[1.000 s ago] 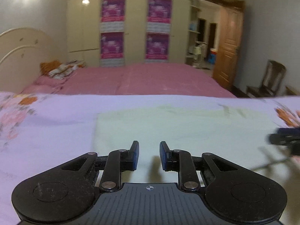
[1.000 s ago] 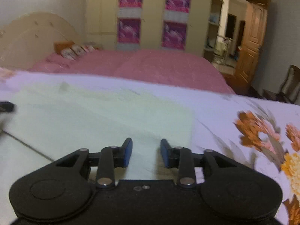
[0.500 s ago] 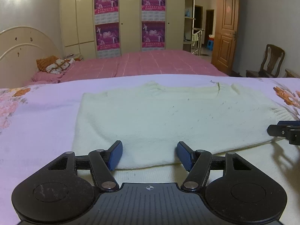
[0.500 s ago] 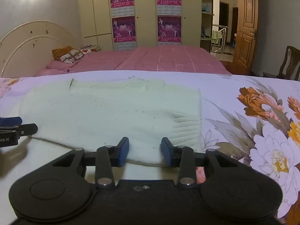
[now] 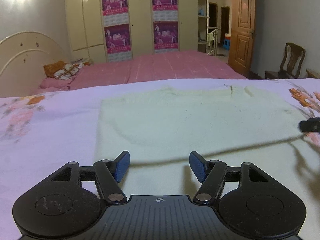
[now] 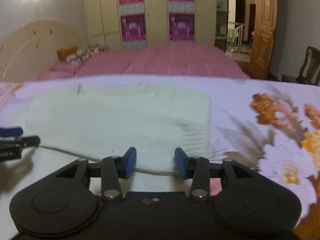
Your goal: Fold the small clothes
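Your left gripper (image 5: 159,165) now stands with its jaws spread wide over the near folded edge of the cream sweater (image 5: 200,120), where a second ago they were close together and half a second ago only partly parted. Your right gripper (image 6: 155,163) has parted its jaws too, after holding them narrow in both earlier views, at the sweater's ribbed right end. The sweater, a blurred pale sheet a second ago, now lies folded flat across the floral bedsheet (image 5: 50,130).

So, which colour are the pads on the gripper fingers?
Blue pads, on black fingers; clearest in the left wrist view.
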